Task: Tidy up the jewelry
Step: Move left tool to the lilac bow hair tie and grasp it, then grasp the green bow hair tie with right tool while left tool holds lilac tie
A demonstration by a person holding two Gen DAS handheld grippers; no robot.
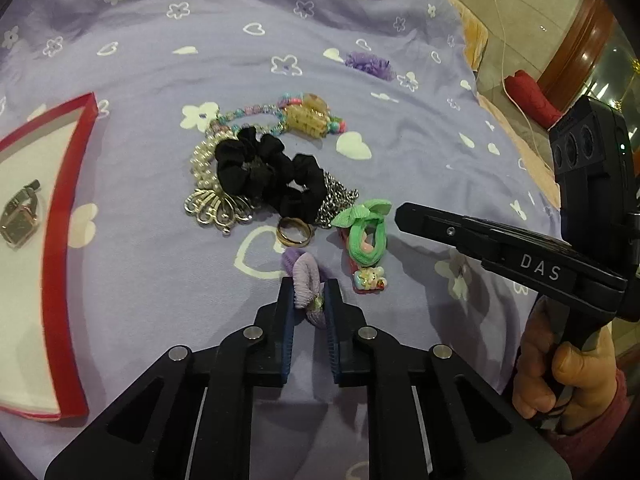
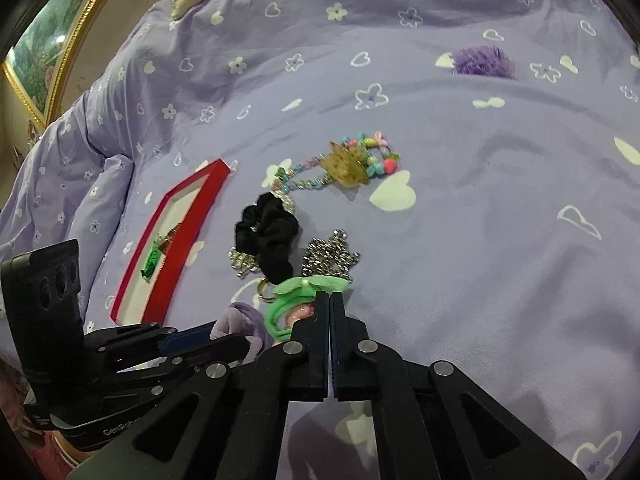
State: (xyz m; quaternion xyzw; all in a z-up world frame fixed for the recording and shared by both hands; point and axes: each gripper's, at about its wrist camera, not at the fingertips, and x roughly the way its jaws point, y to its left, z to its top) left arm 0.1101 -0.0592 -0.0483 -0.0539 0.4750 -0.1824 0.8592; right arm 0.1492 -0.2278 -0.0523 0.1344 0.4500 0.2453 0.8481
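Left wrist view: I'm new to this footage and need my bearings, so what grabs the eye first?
The tangle of jewelry mid-frame on the lilac heart-print bedsheet stands out, led by a ruffled black fabric scrunchie. In front of it, the left gripper pinches a ribbed lavender hair tie. At far left sits a red-rimmed white tray holding a square-faced metal wristwatch.

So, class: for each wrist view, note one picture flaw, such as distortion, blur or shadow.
Left wrist view: fisheye bends the red tray edges into curves, and the left claw casts a soft shadow on the bedsheet. Right wrist view: the tray looks slightly smeared; dark vignette fills the corners.
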